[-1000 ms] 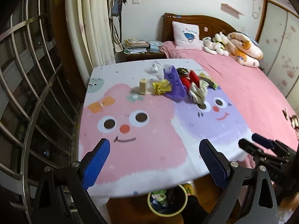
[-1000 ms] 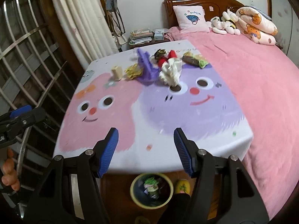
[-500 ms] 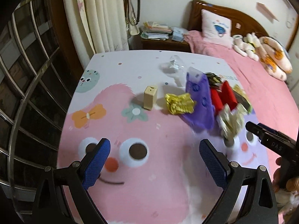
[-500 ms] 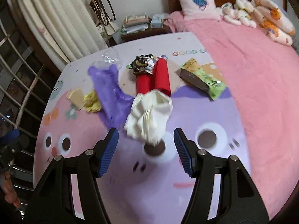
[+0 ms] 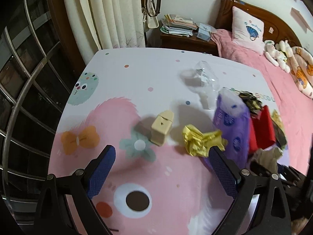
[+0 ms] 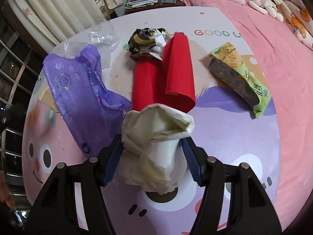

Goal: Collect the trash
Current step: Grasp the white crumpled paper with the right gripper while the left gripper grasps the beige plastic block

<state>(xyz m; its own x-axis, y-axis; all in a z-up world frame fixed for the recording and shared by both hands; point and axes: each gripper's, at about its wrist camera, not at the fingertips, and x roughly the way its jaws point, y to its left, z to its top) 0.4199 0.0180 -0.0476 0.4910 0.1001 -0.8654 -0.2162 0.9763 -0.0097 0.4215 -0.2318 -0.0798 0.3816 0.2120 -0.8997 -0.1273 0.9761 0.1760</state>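
We see the crumpled white tissue wad [image 6: 156, 146] between the spread fingers of the right tool [image 6: 152, 156]; its blue pads flank the wad, but we cannot tell whether they press it. The wad hides the near ends of the red paper rolls [image 6: 164, 72] behind it. Left of them lies a purple plastic bag [image 6: 82, 94] whose print is too small to read, and right a green snack wrapper [image 6: 240, 78]. On the table cover [image 6: 225, 137] we read "GOOD L", the rest cut off. The left tool [image 5: 162, 168] hangs open and empty above the cover, near a small beige carton [image 5: 162, 127] and a crumpled yellow wrapper [image 5: 201, 141].
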